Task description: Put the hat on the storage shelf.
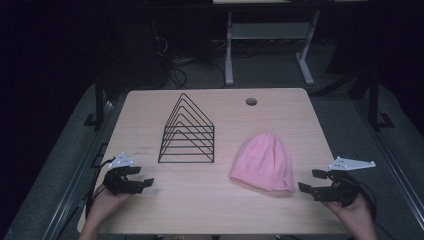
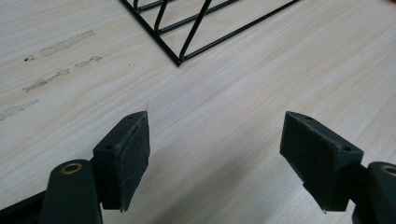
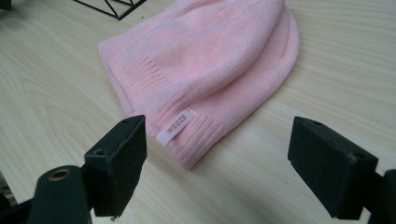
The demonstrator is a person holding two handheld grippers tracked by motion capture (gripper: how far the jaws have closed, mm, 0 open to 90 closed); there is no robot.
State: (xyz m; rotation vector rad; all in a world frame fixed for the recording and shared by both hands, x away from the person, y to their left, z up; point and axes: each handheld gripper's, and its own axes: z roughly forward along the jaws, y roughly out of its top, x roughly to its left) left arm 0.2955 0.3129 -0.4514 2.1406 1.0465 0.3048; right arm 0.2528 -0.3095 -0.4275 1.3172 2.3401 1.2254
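Two grippers rest low at the near corners of the wooden table. The left gripper has its jaws spread apart over bare wood, near the black wire rack. The right gripper is spread wide too, holding nothing, just beside the pink knit hat, which lies flat right of the rack.

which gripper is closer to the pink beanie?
The right gripper: it sits just off the folded-brim corner of the pink beanie, jaws open toward it. The left gripper is across the table, nearer the black wire rack.
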